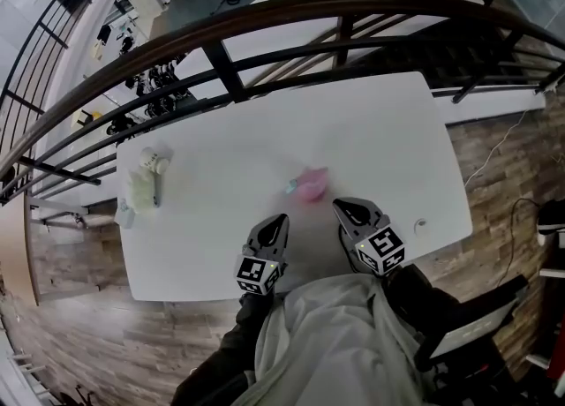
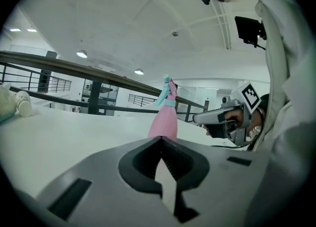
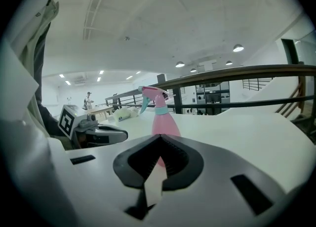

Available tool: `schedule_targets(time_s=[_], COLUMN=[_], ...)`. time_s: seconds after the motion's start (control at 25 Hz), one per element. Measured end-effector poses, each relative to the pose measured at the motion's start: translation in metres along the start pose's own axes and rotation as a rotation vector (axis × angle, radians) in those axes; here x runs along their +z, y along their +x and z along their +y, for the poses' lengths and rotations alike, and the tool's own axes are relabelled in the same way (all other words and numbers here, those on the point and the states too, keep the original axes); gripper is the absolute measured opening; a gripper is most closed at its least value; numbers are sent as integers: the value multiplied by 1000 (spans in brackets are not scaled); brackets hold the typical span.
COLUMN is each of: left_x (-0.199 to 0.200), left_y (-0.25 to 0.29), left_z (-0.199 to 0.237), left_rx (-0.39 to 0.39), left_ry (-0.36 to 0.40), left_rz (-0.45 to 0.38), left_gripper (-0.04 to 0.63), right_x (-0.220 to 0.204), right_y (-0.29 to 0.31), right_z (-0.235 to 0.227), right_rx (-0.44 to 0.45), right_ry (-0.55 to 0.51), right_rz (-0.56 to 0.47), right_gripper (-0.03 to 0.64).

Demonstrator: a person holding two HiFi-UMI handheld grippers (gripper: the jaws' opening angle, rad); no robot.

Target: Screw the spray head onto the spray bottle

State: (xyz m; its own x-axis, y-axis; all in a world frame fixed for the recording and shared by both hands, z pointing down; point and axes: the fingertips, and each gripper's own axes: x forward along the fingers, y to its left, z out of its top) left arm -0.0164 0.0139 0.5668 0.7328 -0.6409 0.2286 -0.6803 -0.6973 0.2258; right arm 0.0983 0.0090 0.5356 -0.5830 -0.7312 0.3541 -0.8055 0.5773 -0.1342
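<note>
A pink spray bottle (image 1: 310, 186) stands upright on the white table (image 1: 221, 219). Its pink spray head (image 3: 152, 94), with a teal trigger and collar, sits on top. My left gripper (image 1: 277, 221) is just short of the bottle on its near left, jaws shut and empty. My right gripper (image 1: 342, 210) is on the near right, about as close, also shut with nothing in it. In the left gripper view the bottle (image 2: 164, 121) rises just beyond the closed jaw tips (image 2: 159, 139). In the right gripper view the bottle (image 3: 163, 122) stands beyond the closed tips (image 3: 159, 138).
Pale green and white items (image 1: 141, 185) lie at the table's left edge. A small round object (image 1: 420, 225) sits near the right front corner. A dark curved railing (image 1: 265, 16) runs behind the far edge. The person's body is against the near edge.
</note>
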Motion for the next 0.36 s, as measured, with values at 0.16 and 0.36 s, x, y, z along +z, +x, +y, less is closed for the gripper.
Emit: schedule_targets(time_s=[0.16, 0.36], left_x=[-2, 3], left_y=[-2, -3], left_z=[1, 4], left_rx=[5, 19], left_ry=[-10, -9], left_rz=[4, 0], left_gripper=[5, 5], right_x=[-5, -1], right_y=[2, 5], right_z=[5, 8], right_rx=[6, 24], right_ry=[-2, -11], right_rz=[11, 8], right_gripper=[-5, -5])
